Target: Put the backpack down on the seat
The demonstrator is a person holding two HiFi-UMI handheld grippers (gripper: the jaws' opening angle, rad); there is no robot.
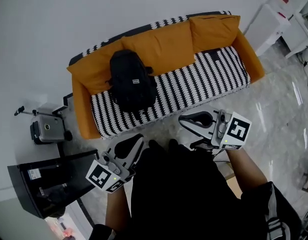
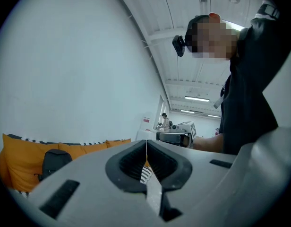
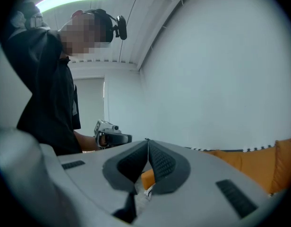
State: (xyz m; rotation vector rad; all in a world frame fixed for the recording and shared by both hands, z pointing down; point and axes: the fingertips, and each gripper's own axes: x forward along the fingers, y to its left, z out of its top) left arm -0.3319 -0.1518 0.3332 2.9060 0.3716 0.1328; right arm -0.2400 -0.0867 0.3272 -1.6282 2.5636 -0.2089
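Note:
A black backpack (image 1: pixel 131 81) stands on the left part of the striped seat (image 1: pixel 214 74) of an orange sofa (image 1: pixel 164 46), leaning on the back cushion. Both grippers hover over the floor in front of the sofa, clear of the backpack. My left gripper (image 1: pixel 139 139) is shut with nothing in it, and so is my right gripper (image 1: pixel 182 119). In the left gripper view the jaws (image 2: pixel 146 143) meet, and the backpack (image 2: pixel 53 162) shows small at lower left. In the right gripper view the closed gripper (image 3: pixel 147 141) points past the orange cushion (image 3: pixel 259 164).
A grey device (image 1: pixel 46 129) sits on the floor left of the sofa, with a black case (image 1: pixel 44 184) nearer me. White cabinets (image 1: pixel 271 24) stand at upper right. A pale wall runs behind the sofa, and marble floor (image 1: pixel 274 114) lies in front.

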